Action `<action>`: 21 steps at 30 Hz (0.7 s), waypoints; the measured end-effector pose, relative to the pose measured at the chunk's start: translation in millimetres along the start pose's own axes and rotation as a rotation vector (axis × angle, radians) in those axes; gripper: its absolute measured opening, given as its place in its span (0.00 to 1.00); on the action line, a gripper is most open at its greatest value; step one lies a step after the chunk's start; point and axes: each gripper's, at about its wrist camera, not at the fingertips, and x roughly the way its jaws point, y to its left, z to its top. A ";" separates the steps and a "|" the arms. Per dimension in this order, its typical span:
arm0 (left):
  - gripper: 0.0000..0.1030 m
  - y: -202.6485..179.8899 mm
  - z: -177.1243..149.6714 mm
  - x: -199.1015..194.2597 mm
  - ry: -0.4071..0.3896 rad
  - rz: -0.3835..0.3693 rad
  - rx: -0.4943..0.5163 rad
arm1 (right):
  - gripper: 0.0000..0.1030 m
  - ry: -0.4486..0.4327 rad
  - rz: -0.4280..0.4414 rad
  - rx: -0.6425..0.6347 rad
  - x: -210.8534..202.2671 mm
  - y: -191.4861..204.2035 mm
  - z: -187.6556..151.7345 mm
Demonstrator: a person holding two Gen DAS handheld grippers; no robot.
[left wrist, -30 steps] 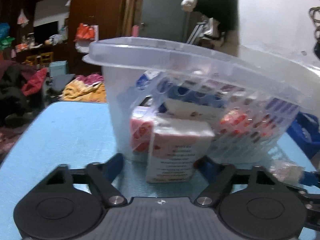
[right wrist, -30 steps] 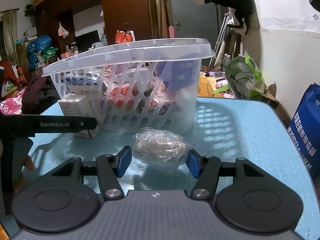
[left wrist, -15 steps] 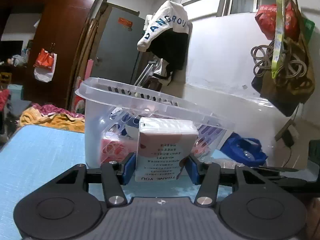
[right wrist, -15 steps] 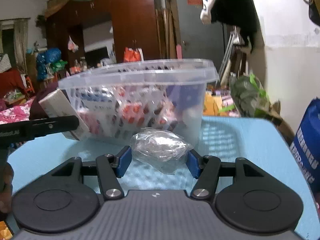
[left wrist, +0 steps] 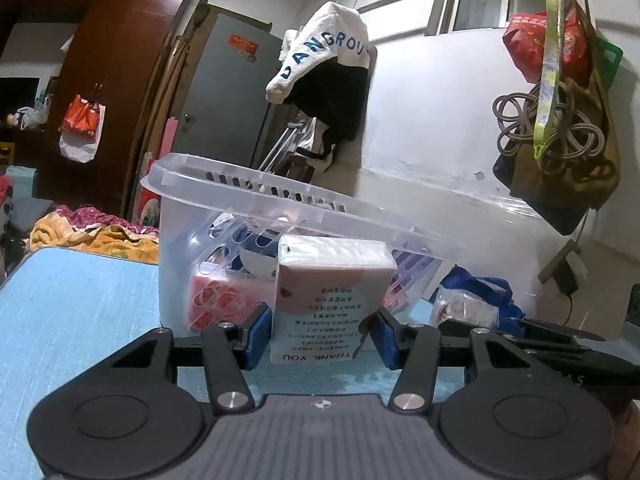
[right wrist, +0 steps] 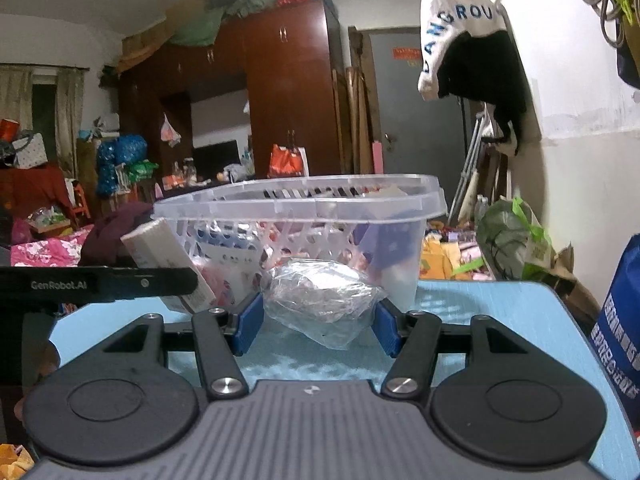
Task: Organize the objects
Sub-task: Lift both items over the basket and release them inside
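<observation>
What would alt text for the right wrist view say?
The right gripper pinches a crinkled clear plastic bag above a blue table, before a clear slotted basket of packets. At left, the left gripper holds a tilted white box.

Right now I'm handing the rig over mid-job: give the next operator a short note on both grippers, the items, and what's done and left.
Left gripper: shut on the white tissue pack, held in front of the clear basket.
Right gripper: shut on the crinkly clear plastic bag, also just short of the basket.
Done: both items gripped; the basket already holds other packs.
Left: lift each over the rim and release inside.
</observation>
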 end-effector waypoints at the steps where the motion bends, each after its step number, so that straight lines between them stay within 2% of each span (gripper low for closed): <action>1: 0.55 -0.1 -0.1 -1.0 -0.006 0.000 0.000 | 0.60 -0.010 0.002 -0.006 -1.1 1.1 -0.3; 3: 0.55 1.4 1.2 -6.7 -0.023 -0.016 -0.013 | 0.60 -0.040 -0.010 -0.014 -6.3 3.8 -1.1; 5: 0.55 -1.5 10.7 -15.2 -0.025 -0.071 0.022 | 0.60 -0.084 -0.015 -0.019 -15.9 6.4 0.8; 6: 0.55 -4.3 19.8 -20.2 -0.034 -0.065 0.043 | 0.60 -0.086 0.001 0.004 -19.1 6.2 7.1; 8: 0.55 -6.1 48.6 -28.7 -0.071 -0.067 0.056 | 0.60 -0.101 0.023 0.019 -22.1 8.4 31.5; 11: 0.55 -8.9 101.1 -21.7 -0.076 -0.038 0.077 | 0.60 -0.110 -0.014 -0.040 -9.2 16.7 83.8; 13: 0.55 -4.4 131.3 -4.9 -0.047 -0.008 0.066 | 0.60 -0.081 -0.039 -0.082 12.9 18.2 118.3; 16: 0.56 6.6 149.7 22.4 0.008 0.022 0.032 | 0.63 -0.013 -0.055 -0.108 48.6 12.0 140.9; 17: 0.65 10.2 149.2 32.3 0.029 0.035 0.030 | 0.68 0.011 -0.038 -0.108 59.4 8.6 141.3; 18: 0.74 14.2 147.6 45.1 0.064 0.041 0.030 | 0.87 0.039 -0.029 -0.108 70.6 6.2 140.4; 19: 0.85 17.3 143.4 53.4 0.095 0.041 0.028 | 0.94 0.064 -0.038 -0.125 81.6 5.8 137.4; 21: 0.83 21.1 134.1 61.6 0.130 0.061 0.051 | 0.95 0.095 -0.111 -0.184 95.3 7.6 128.8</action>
